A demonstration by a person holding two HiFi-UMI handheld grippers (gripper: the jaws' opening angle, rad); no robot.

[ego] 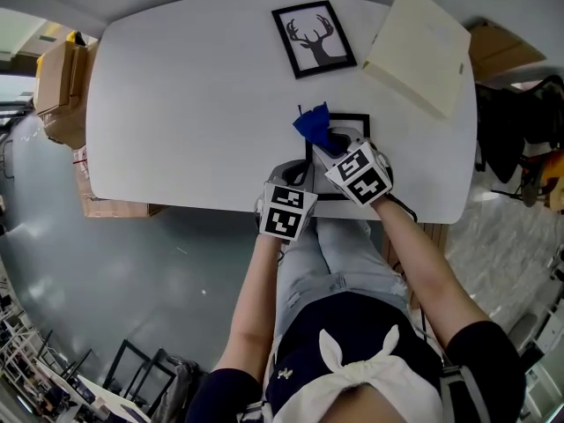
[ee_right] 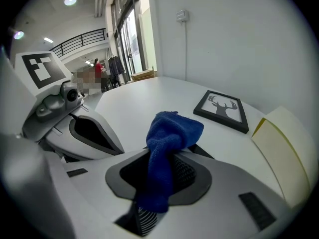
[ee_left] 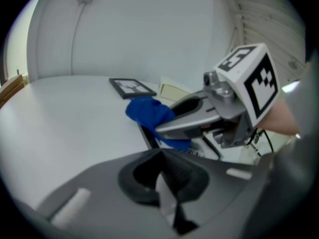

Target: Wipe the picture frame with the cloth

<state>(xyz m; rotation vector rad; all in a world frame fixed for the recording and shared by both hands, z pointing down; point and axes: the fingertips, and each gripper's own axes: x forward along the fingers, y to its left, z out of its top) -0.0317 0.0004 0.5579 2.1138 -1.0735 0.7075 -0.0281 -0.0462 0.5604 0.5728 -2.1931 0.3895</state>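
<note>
A black picture frame (ego: 352, 117) lies flat near the table's front edge. My right gripper (ego: 328, 141) hovers over it, shut on a bunched blue cloth (ego: 312, 123) that sticks up from the jaws. The right gripper view shows the cloth (ee_right: 167, 138) pinched between them, with a dark strip of the frame (ee_right: 202, 151) just beyond. My left gripper (ego: 295, 176) is at the frame's left edge, jaws together on that edge (ee_left: 148, 136). From there the cloth (ee_left: 149, 112) and the right gripper (ee_left: 169, 128) are just ahead.
A second black frame with a deer print (ego: 315, 39) lies flat at the back of the white table (ego: 194, 104). A cream board (ego: 419, 47) lies at the back right. Cardboard boxes (ego: 62, 86) stand off the table's left end.
</note>
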